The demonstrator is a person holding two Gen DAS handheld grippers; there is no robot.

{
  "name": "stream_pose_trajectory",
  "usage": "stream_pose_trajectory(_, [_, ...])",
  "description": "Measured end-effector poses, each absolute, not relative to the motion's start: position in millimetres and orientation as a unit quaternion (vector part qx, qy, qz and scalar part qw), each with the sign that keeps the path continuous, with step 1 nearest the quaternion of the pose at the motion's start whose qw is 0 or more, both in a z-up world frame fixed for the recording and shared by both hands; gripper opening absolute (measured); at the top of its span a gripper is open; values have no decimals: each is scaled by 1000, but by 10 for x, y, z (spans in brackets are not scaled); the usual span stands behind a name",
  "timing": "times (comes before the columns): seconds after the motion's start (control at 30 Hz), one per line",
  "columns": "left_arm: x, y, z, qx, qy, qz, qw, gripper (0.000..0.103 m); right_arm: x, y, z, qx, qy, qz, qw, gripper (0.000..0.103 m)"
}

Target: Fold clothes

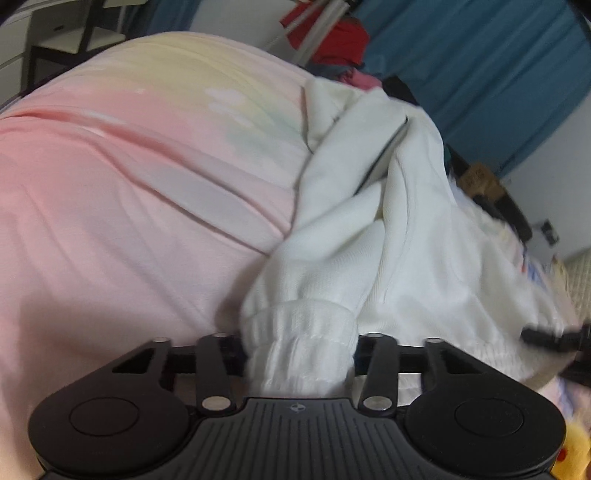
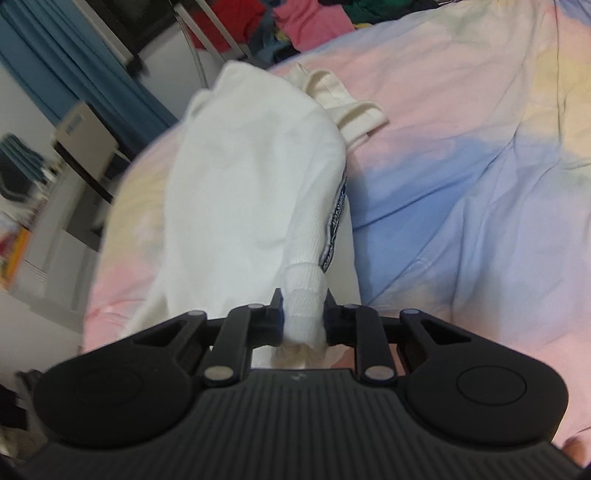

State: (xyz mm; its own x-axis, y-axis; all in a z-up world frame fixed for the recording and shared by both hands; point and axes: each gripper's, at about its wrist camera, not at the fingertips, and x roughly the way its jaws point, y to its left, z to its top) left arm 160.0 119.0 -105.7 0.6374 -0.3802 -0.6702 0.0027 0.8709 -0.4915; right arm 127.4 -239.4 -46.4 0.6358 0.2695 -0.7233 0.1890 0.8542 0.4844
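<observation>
Room: a bedroom with teal-blue curtains [image 1: 480, 74] along the wall; a heap of red, pink and green clothes [image 2: 295, 18] lies past the far edge of the bed; a pale cabinet with a dark frame [image 2: 85, 144] stands at one side
Surface: a pastel bedsheet [image 1: 129, 184], pink shading into yellow and blue, creased in long soft folds
Garment: a white knitted sweatshirt with ribbed cuffs [image 2: 251, 177] lies bunched and partly lifted over the sheet; it is not spread flat; its ribbed hem or collar [image 2: 354, 110] trails on the sheet behind it; a narrow blue-and-white printed band [image 2: 334, 225] runs along one sleeve
Left gripper [image 1: 301, 354]: narrowed on a ribbed white cuff [image 1: 303, 332], the knit gathered thick between the black fingers; the sleeve rises away from it toward the body of the garment
Right gripper [image 2: 304, 317]: pinched tight on the other ribbed cuff [image 2: 304, 295], squeezed into a narrow bundle between the pads; the sleeve with the printed band hangs from it
Between the two: the right gripper shows blurred at the right edge of the left wrist view, near the crumpled body of the sweatshirt
Progress: early, by my judgement; both cuffs are caught, yet no fold is visible and the body is a rumpled mass
Left to do: likely draw the sleeves apart to spread the sweatshirt flat on the sheet; then fold sleeves inward and the body over; the heap beyond suggests more garments wait
</observation>
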Motion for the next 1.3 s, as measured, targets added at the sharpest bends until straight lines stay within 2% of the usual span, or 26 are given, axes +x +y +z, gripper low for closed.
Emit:
stream_pose_trajectory(0.07, [1556, 1246, -965, -245, 391, -99, 882, 21, 1170, -2363, -552, 288, 418, 30, 861, 21])
stream_pose_trajectory(0.2, [1494, 1481, -608, -272, 322, -80, 903, 17, 942, -2292, -710, 357, 386, 52, 849, 21])
stream_pose_trajectory(0.37, [1669, 1962, -68, -269, 266, -39, 925, 16, 770, -1814, -761, 431, 340, 124, 826, 20])
stream_pose_trajectory(0.57, [2199, 2661, 547, -195, 225, 38, 954, 16, 1118, -680, -793, 469, 309, 234, 794, 21])
stream_pose_trajectory(0.7, [2766, 3037, 463, -150, 241, 94, 954, 16, 1612, 117, -911, 468, 309, 285, 777, 21])
stream_pose_trajectory(0.87, [3406, 3420, -267, -136, 297, 124, 937, 17, 2163, 715, -1234, 435, 348, 282, 781, 21])
stream_pose_trajectory(0.93, [3558, 3559, -534, -147, 307, 125, 932, 21, 2283, 815, -1335, 420, 360, 282, 784, 22])
stream_pose_trajectory(1.03, [3694, 3660, -762, -163, 314, 123, 927, 33, 2408, 858, -1354, 393, 363, 290, 793, 24])
stream_pose_trajectory(1.13, [3677, 3664, -733, -145, 319, 125, 928, 55, 2451, 874, -1263, 366, 372, 302, 798, 28])
stream_pose_trajectory(1.17, [3660, 3666, -680, -141, 323, 128, 927, 70, 2447, 879, -1220, 355, 373, 307, 800, 35])
stream_pose_trajectory(1.2, [3642, 3668, -627, -136, 327, 131, 926, 79, 2428, 877, -1188, 347, 373, 311, 802, 41])
stream_pose_trajectory(1.27, [3495, 3632, -475, -125, 319, 142, 929, 85, 2359, 863, -1119, 332, 370, 318, 808, 74])
stream_pose_trajectory(1.3, [3393, 3594, -385, -119, 312, 148, 931, 90, 2303, 850, -1066, 323, 365, 320, 813, 81])
